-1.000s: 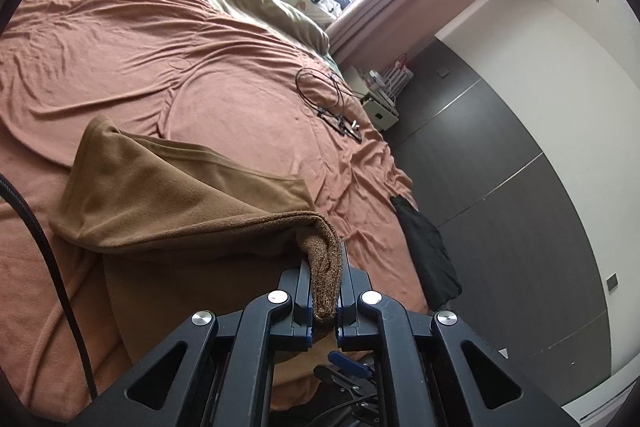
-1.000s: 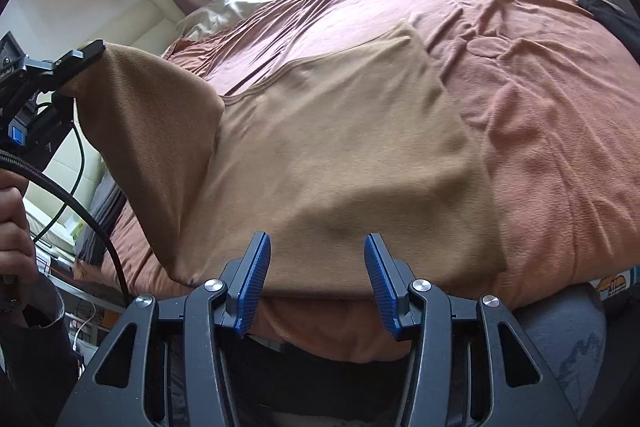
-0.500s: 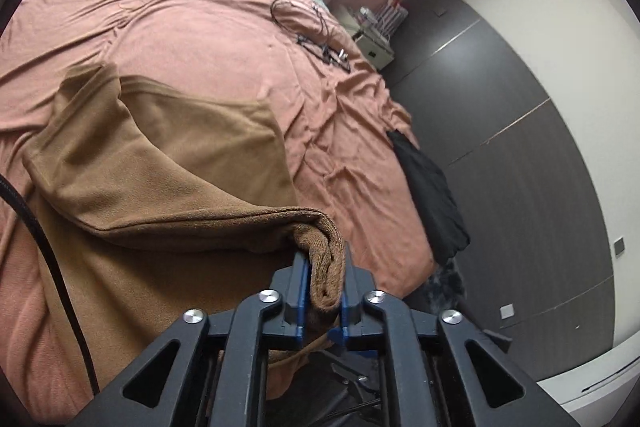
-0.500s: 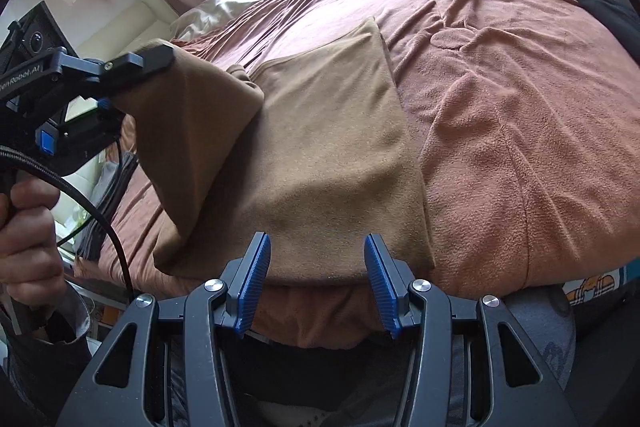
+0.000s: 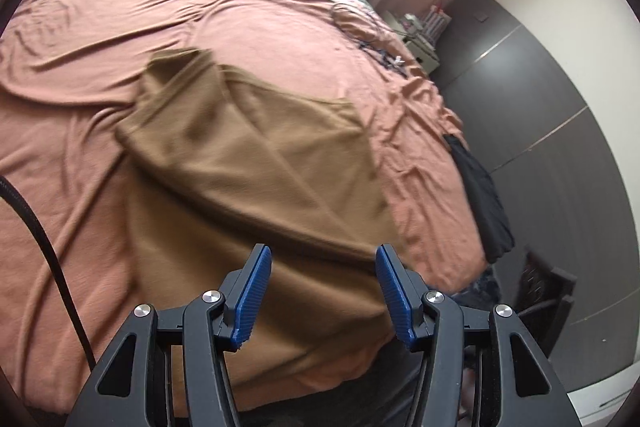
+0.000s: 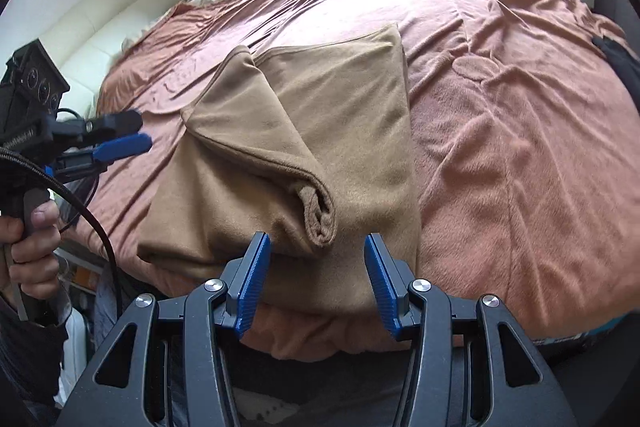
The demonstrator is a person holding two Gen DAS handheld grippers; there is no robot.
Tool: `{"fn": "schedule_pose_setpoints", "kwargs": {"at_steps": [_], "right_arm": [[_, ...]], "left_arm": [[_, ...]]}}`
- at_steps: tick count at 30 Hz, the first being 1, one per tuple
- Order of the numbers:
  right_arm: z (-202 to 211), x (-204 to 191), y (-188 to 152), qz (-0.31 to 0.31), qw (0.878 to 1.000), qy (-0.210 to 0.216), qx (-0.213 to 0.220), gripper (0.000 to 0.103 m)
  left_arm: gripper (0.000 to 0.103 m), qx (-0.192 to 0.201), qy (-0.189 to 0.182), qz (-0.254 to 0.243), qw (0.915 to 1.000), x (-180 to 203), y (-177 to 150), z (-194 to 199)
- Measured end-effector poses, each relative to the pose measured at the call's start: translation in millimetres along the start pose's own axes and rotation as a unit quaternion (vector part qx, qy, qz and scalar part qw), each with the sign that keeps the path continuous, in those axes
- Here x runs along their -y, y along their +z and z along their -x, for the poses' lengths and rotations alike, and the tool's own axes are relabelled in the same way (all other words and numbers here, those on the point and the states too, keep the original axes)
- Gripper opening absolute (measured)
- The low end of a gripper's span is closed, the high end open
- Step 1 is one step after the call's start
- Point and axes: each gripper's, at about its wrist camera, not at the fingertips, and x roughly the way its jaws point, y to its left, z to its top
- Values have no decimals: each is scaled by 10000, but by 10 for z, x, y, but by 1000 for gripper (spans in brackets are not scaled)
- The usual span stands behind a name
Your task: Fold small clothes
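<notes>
**Brown fleece garment: one side folded in, both tongs empty**

Brown fleece garment [image 6: 304, 147] lies on the salmon-pink bedspread [image 6: 520, 131] near the bed's closest edge, one side flap turned over its middle so the rolled corner [image 6: 318, 215] rests on top, just ahead of the right tongs [image 6: 316, 279]. Those tongs gape wide and grip nothing. The left tongs [image 5: 322, 293] are likewise spread apart and empty, hovering above the near part of the cloth.

Judging by the lie of the fabric, the first lengthwise fold is laid and nothing is held, so this is the pause between folds. The folded flap sits crooked, with a puffed ridge running diagonally. The next move probably calls for flattening that ridge or taking the opposite edge, on the right in the right wrist view, and bringing it over to match. A pinch on a single layer at the hem would keep the lower layer from dragging.

The right wrist view shows the left tongs from the side, off to the garment's left and clear of it, with the person's hand [image 6: 28, 247] on the handle; it also shows the rolled corner sharply. The left wrist view is motion-blurred, but alone shows a black cloth [image 5: 484, 199] hanging over the bed's far side and the dark wardrobe panels [image 5: 560, 155] beyond.
</notes>
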Motion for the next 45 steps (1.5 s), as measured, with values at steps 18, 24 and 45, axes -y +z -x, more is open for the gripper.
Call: {"fn": "schedule_pose_setpoints", "kwargs": {"at_steps": [18,24,45], "right_arm": [[-464,-491,547,1705,9764,-908,-967,44],[-723,-653,652,2127,9637,-959,-1299,37],[-248,-97,594,604,9961,181,-615,7]], "left_arm": [[56,-394,761,710,9938,-772,-595,-149],[44,-413,861,592,9937,-801,-667,-157],[26,-565,983,474,9924,-841,-705,-67]]}}
